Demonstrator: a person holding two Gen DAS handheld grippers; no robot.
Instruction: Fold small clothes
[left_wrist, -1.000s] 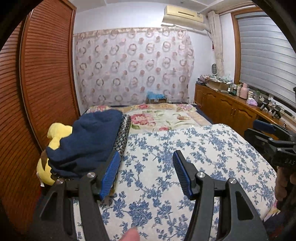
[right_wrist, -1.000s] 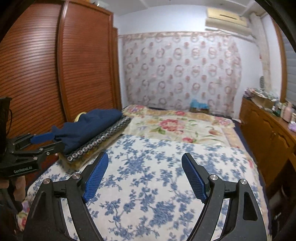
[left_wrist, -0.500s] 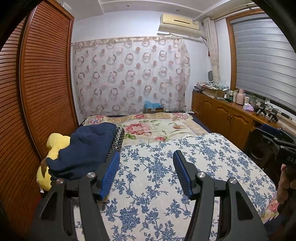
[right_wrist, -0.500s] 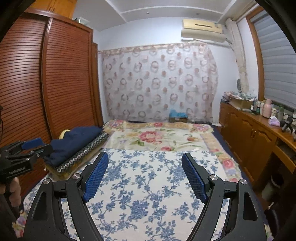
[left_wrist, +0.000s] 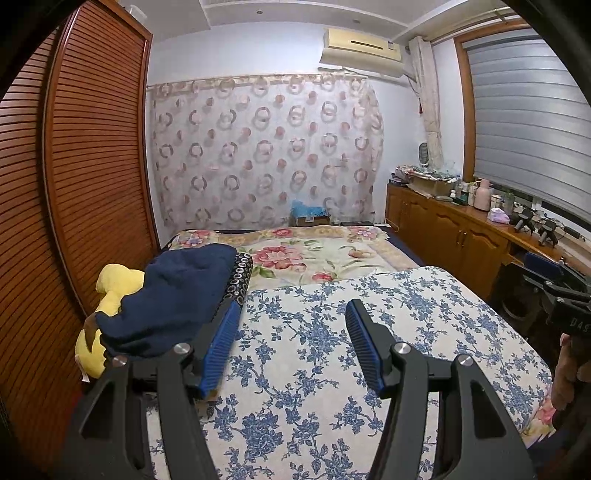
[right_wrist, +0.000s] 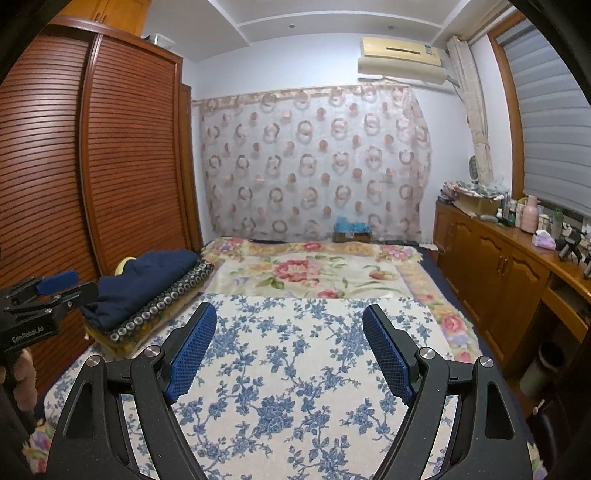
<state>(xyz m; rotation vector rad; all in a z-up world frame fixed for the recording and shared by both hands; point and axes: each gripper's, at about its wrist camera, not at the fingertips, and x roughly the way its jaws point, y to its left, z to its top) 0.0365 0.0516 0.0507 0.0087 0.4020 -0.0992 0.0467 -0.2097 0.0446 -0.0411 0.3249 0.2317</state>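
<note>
A bedroom: a bed (left_wrist: 369, 369) spread with a blue-flowered white sheet (right_wrist: 295, 369) fills the near ground, with a rose-patterned blanket (right_wrist: 314, 273) beyond it towards the circle-print curtain (left_wrist: 266, 147).

The task's thing, a dark navy garment (left_wrist: 177, 295), lies bunched at the left edge of the bed, beside the slatted wooden wardrobe (left_wrist: 74, 184). Its long axis runs along the bed's length, from the near side towards the curtain, and it is heaped rather than flat. It rests on a dark cloth with white rings (right_wrist: 166, 306), which sits on a yellowish layer. A yellow plush toy (left_wrist: 110, 288) pokes out from under it on the wardrobe side.

The left gripper (left_wrist: 291, 332) hovers over the sheet just right of the garment, fingers apart with nothing between them. The right gripper (right_wrist: 288, 339) hovers over the middle of the sheet, fingers spread wide and likewise bare.

Behind the bed, a cardboard box (right_wrist: 351, 234) holds something blue and crumpled. On the wooden cabinet (right_wrist: 498, 266) at the right, another open box (right_wrist: 476, 203) holds heaped cloth or papers; which, I cannot tell.
</note>
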